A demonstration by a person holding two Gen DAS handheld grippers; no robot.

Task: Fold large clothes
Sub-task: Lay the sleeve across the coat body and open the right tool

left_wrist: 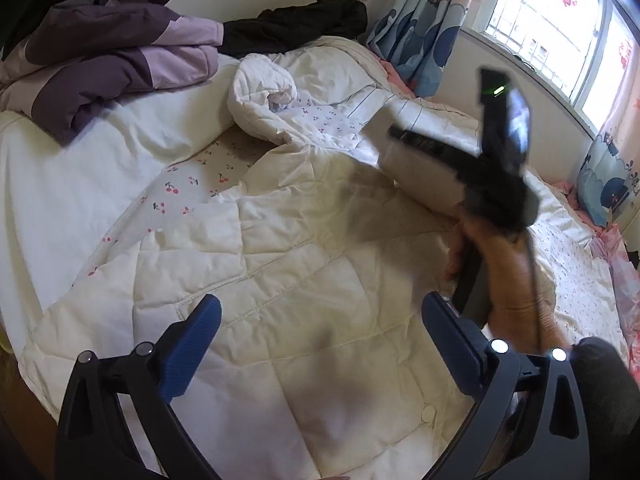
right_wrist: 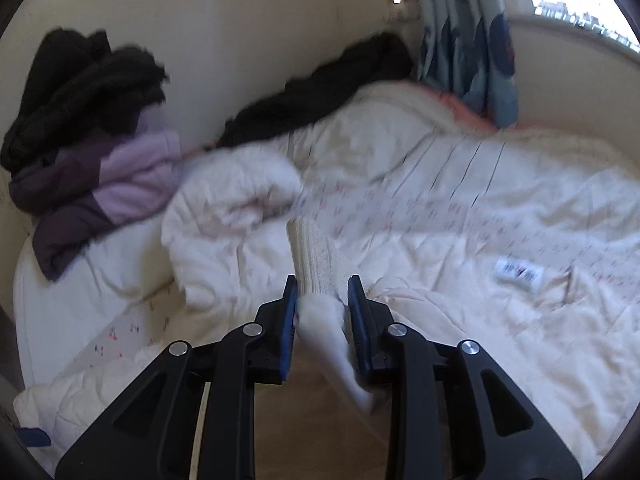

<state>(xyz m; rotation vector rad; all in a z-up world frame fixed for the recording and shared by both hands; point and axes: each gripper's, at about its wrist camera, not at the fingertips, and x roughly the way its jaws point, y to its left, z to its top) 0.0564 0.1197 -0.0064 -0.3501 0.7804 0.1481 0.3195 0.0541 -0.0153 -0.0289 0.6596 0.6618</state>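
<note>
A large cream quilted coat (left_wrist: 288, 248) lies spread on the bed, its hood (left_wrist: 260, 96) toward the far side and its cherry-print lining showing. My left gripper (left_wrist: 320, 332) is open and empty above the coat's lower part. My right gripper (right_wrist: 322, 300) is shut on the coat's ribbed knit cuff (right_wrist: 314, 260), lifting the sleeve; the view is blurred. The right gripper's body also shows in the left wrist view (left_wrist: 492, 172), held in a hand at the right above the coat. The coat fills the right wrist view (right_wrist: 440, 280), with a white label (right_wrist: 518, 272) on it.
A folded purple and lilac jacket (left_wrist: 108, 64) lies at the bed's far left with black clothes (left_wrist: 296, 28) behind it. A blue-patterned curtain (left_wrist: 420, 28) and a window (left_wrist: 560, 20) are at the far right. A blue cushion (left_wrist: 608, 184) sits at the right.
</note>
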